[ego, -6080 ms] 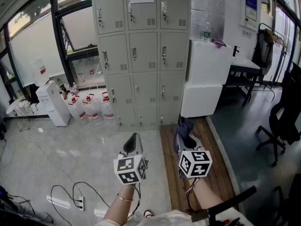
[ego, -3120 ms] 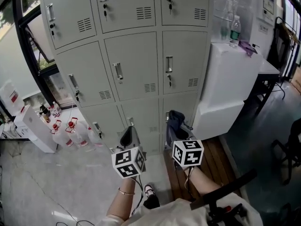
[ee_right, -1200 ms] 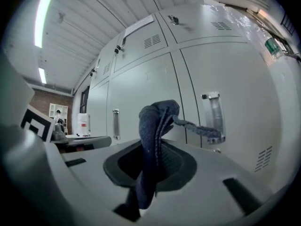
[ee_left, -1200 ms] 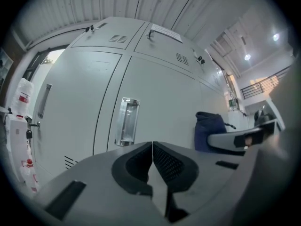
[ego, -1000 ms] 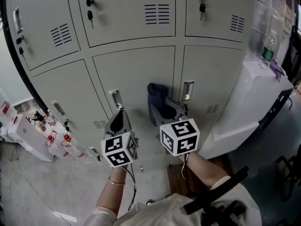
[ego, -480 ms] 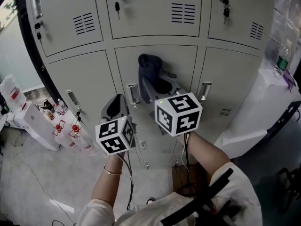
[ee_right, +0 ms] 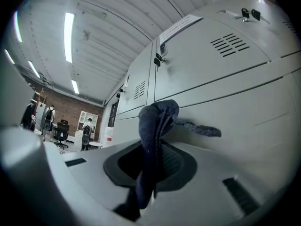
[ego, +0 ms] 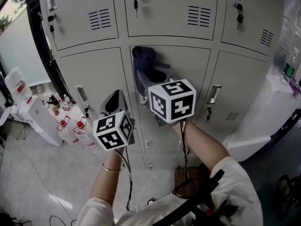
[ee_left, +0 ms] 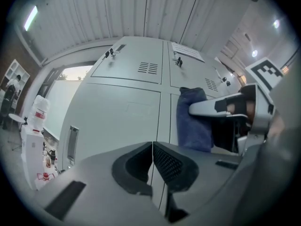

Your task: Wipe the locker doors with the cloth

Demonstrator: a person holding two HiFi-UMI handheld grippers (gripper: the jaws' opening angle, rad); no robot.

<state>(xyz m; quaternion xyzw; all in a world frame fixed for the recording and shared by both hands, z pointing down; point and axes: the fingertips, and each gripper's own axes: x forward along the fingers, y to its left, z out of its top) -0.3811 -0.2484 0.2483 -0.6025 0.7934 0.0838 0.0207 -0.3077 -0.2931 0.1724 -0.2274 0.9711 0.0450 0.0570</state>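
Right gripper (ee_right: 151, 167) is clamped tight on the dark blue cloth (ee_right: 157, 119), which bunches up out of the jaws. In the head view the cloth is up at the top left corner of the middle locker door (ego: 188, 72). It looks pressed against the door, but I can't swear it's actually touching. Left gripper (ee_left: 152, 155) has its jaws closed together with nothing between them. It's held lower and to the left of the right one, pointing at the lockers near the seam between the left door (ego: 91, 74) and the middle one. Doors are grey with vents and little handles (ego: 214, 94). A few bottles (ego: 81, 130) stand on the floor off to the left
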